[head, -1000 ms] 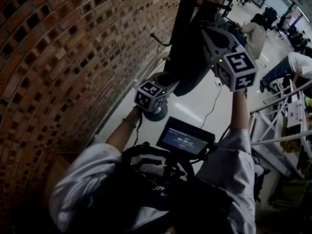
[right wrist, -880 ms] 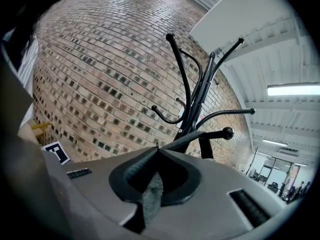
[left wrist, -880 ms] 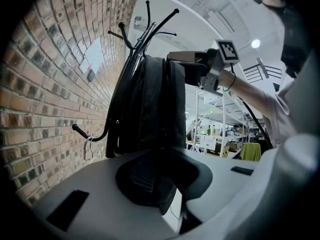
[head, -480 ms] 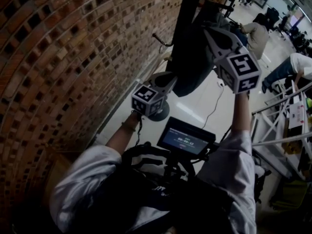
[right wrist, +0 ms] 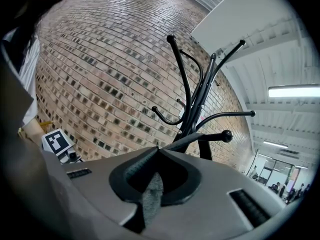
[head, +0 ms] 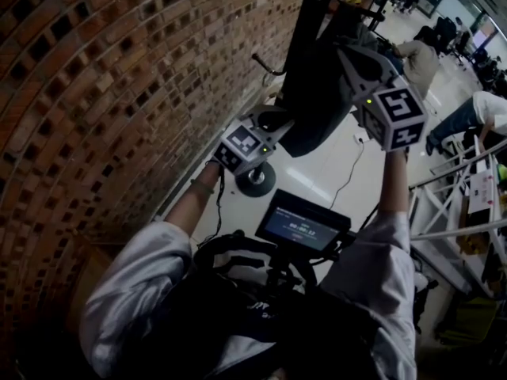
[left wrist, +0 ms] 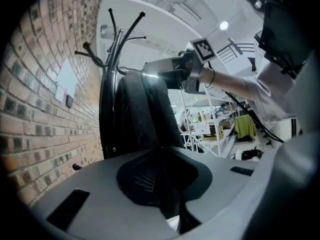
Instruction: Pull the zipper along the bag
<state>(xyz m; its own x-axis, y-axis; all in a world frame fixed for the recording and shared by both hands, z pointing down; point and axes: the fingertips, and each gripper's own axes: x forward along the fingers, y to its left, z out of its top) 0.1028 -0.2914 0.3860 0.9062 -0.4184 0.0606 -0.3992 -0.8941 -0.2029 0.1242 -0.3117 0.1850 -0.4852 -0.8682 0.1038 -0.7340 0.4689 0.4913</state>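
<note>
The left gripper (head: 277, 121), at 11 o'clock in the head view, points toward 2 o'clock. Its jaws have just been closing and now pinch the dark bag (left wrist: 145, 119). The right gripper (head: 348, 58), at 1 o'clock, points toward 11 o'clock, clamped on a grey strip (right wrist: 150, 196).

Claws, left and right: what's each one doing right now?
Left claw: jaws just been closing, now pinching the hanging black fabric bag.
Right claw: shut on a grey fabric strip.
</note>
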